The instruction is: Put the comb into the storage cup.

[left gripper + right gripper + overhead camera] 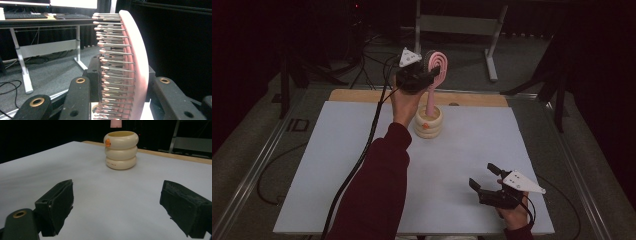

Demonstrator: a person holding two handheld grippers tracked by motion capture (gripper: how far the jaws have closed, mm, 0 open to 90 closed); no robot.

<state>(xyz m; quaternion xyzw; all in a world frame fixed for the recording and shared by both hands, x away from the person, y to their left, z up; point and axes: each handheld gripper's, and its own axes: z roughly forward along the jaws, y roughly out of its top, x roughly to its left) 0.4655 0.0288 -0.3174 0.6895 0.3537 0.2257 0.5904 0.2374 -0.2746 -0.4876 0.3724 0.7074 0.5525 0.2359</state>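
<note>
- A pink hairbrush (435, 70) stands upright at the far middle of the table (327, 165), its long handle pointing straight down.
- The handle's lower end sits at the mouth of a cream ringed cup (428, 123); whether it has cleared the rim is hard to tell.
- The left gripper (419, 76) clamps the brush head, one jaw against the bristles and one against the back.
- The right gripper (486, 181) rests at the near right with its jaws wide apart and empty, well away from the cup.
</note>
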